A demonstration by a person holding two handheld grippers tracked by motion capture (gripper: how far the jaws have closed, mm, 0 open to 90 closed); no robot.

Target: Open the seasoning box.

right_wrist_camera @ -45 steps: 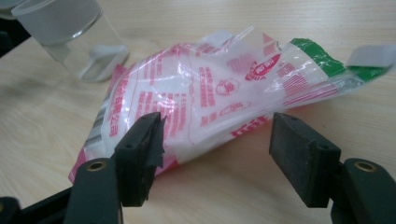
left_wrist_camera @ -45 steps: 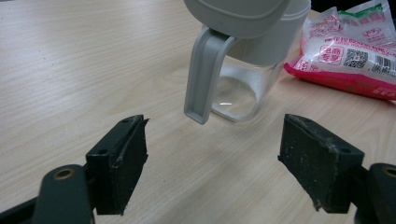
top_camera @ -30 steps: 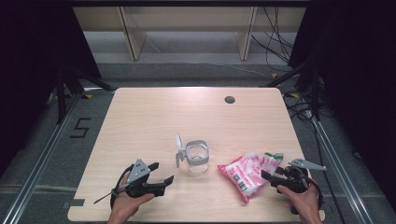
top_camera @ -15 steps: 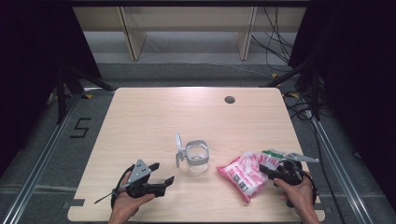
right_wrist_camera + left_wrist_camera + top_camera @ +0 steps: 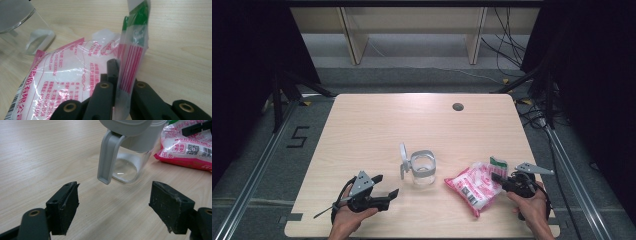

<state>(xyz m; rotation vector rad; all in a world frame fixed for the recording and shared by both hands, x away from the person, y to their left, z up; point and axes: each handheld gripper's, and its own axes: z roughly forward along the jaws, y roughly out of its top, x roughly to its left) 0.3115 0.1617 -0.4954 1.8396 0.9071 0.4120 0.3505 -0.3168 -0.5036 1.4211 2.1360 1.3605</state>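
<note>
One glass jar (image 5: pixel 423 168), one pink bag (image 5: pixel 473 185). My right gripper (image 5: pixel 501 180) has just clamped the bag's striped edge (image 5: pixel 132 67); my left gripper (image 5: pixel 388 194) stands wide, empty.

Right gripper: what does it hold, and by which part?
The right gripper pinches the pink-and-white plastic bag by its flat, striped top edge.

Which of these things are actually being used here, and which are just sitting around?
In use:
- right gripper, jaws just closed on the top edge of the pink bag
- glass jar, lid flipped open, in front of the open left gripper

Lying about:
- dark round spot on the table
</note>
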